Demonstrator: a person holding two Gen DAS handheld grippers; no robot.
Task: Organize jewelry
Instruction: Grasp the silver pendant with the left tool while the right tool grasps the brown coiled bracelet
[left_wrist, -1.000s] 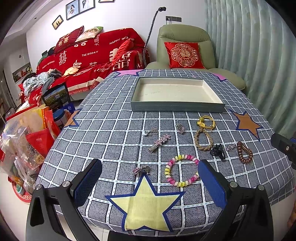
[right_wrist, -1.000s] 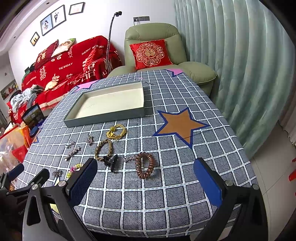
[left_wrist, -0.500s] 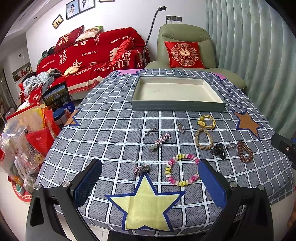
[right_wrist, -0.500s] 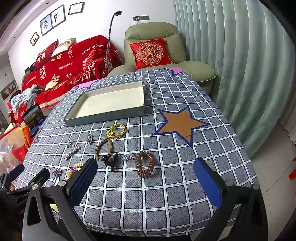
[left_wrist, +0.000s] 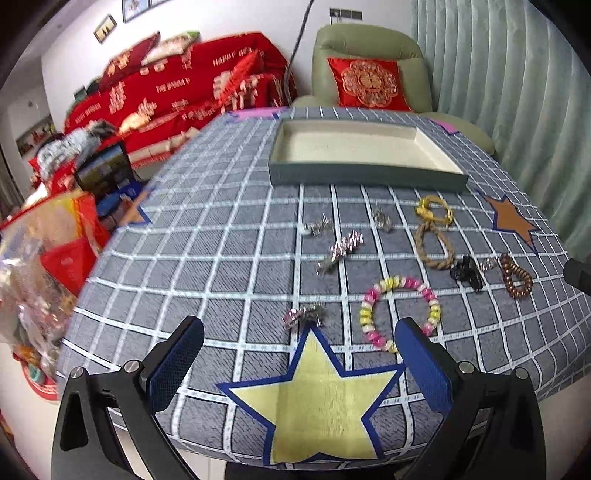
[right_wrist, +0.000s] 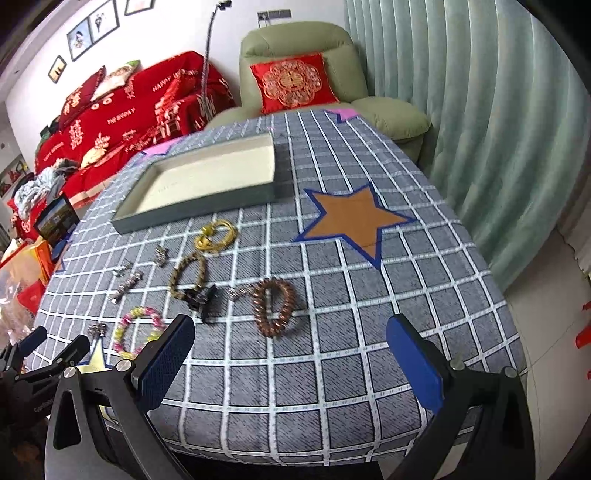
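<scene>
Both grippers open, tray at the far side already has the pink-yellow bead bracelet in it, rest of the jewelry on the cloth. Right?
Not quite. The tray is empty; the left wrist view shows the pink-yellow bead bracelet on the cloth near the left gripper. The right gripper is open too, and the rest lies on the cloth.

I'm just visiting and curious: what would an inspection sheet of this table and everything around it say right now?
Surface: table under a grey checked cloth with star patches.
Job's things: empty tray at the far side; in front of it lie a yellow cord, braided bracelet, black claw clip, brown coil tie, pastel bead bracelet and several small sparkly clips.
Clutter: bags and boxes on the floor left of the table.
Grippers: left hand-held gripper and right hand-held gripper both open, holding nothing.
Cables: nothing seen.
Surroundings: red sofa, green armchair, curtain.
</scene>
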